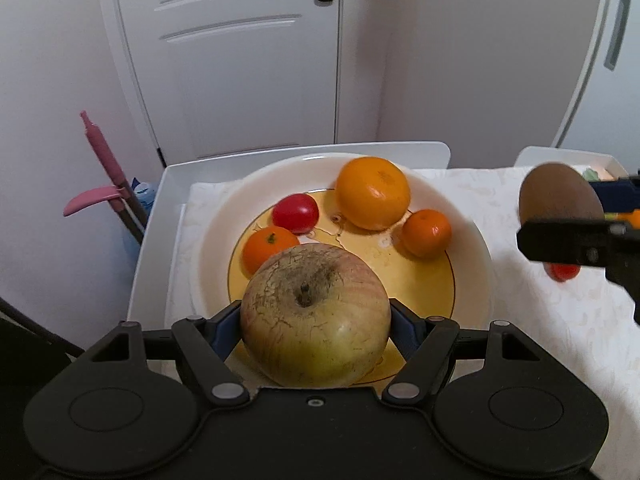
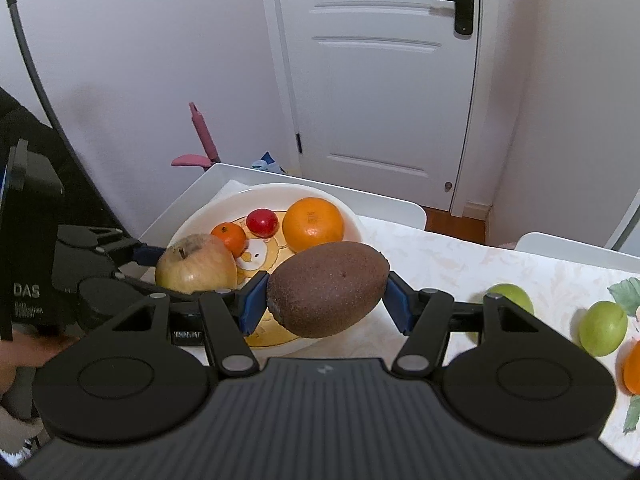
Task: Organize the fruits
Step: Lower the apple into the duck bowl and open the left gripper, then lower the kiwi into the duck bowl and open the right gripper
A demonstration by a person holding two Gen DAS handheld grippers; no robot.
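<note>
My left gripper (image 1: pixel 316 320) is shut on a yellow-green apple (image 1: pixel 315 316) and holds it over the near side of the white plate (image 1: pixel 468 240). The plate holds a big orange (image 1: pixel 373 192), two small mandarins (image 1: pixel 266 248) (image 1: pixel 426 233) and a red tomato (image 1: pixel 296 212). My right gripper (image 2: pixel 326 296) is shut on a brown kiwi (image 2: pixel 327 288), to the right of the plate; the kiwi also shows in the left wrist view (image 1: pixel 560 200). The apple shows in the right wrist view (image 2: pixel 196 264).
Two green fruits (image 2: pixel 510 296) (image 2: pixel 602 328) and an orange one (image 2: pixel 632 368) lie on the tablecloth at the right. A small red fruit (image 1: pixel 564 272) lies under the right gripper. White chair backs (image 2: pixel 576 248) stand behind the table. A pink tool (image 1: pixel 104 168) leans by the door.
</note>
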